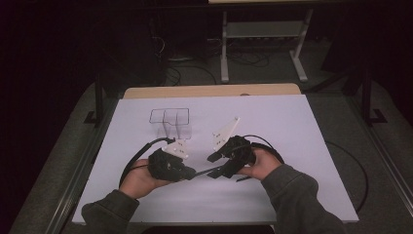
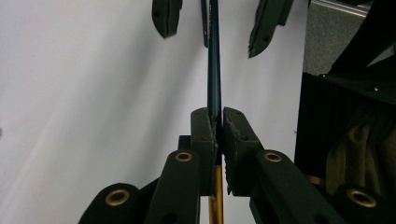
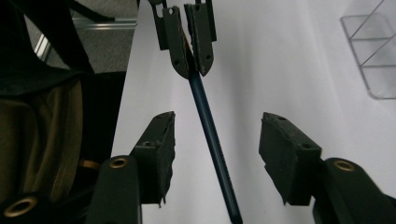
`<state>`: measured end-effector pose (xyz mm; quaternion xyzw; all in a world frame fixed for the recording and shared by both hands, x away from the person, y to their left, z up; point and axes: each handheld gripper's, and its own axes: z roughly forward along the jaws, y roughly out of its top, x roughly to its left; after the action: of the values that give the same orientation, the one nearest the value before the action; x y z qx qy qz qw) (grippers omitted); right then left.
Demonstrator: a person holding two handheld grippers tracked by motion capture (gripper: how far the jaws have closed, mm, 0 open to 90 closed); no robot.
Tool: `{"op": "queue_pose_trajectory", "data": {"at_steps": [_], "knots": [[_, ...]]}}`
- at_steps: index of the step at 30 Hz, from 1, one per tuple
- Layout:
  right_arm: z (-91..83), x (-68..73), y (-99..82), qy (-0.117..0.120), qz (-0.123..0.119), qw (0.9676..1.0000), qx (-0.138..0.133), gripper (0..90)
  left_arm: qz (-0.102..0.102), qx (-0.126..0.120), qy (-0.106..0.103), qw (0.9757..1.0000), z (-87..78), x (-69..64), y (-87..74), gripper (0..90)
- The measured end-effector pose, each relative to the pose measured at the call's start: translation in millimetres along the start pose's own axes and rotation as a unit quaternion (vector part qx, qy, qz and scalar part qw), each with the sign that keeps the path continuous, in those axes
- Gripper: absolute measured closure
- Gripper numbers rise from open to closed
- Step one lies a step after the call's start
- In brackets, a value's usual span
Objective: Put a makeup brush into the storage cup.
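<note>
1. I find the left gripper [image 2: 218, 135] clamped on a dark blue pencil [image 2: 214, 60]; its two black jaws press the shaft from both sides, and a gold-coloured end of the pencil shows below the grip.
2. The pencil runs level above the white table [image 1: 292, 126], from the left gripper [image 1: 187, 173] across to the right gripper [image 1: 214, 165].
3. In the right gripper view I see the right gripper [image 3: 217, 149] with its jaws apart, one on each side of the pencil [image 3: 212, 140]; neither pad touches the shaft.
4. Both hands sit near the table's front edge, close together.
5. A clear compartmented holder [image 1: 169, 119] stands on the table behind the grippers, apart from them.
</note>
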<state>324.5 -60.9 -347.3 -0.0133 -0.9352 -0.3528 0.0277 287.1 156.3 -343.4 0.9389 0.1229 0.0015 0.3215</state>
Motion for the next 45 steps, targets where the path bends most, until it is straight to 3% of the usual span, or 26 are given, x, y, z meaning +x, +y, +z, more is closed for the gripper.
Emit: {"op": "queue_pose_trajectory", "data": {"at_steps": [17,28,34,45], "knots": [[12.0,2.9,1.2,0.043,-0.024,0.9986,0.020,66.1,0.032,0.009,-0.022,0.9992,3.0,-5.2,8.9,83.7],[15.1,3.7,1.7,0.063,-0.028,0.9973,0.023,73.1,0.037,0.008,-0.024,0.9990,3.7,-6.7,10.9,83.7],[17.3,4.9,2.0,0.076,-0.028,0.9963,0.028,81.5,0.040,0.009,-0.024,0.9989,3.9,-6.6,10.7,83.7],[18.7,5.6,-1.9,0.077,-0.019,0.9965,0.028,82.8,0.036,0.005,-0.028,0.9989,6.7,-5.8,9.0,82.6]]}}
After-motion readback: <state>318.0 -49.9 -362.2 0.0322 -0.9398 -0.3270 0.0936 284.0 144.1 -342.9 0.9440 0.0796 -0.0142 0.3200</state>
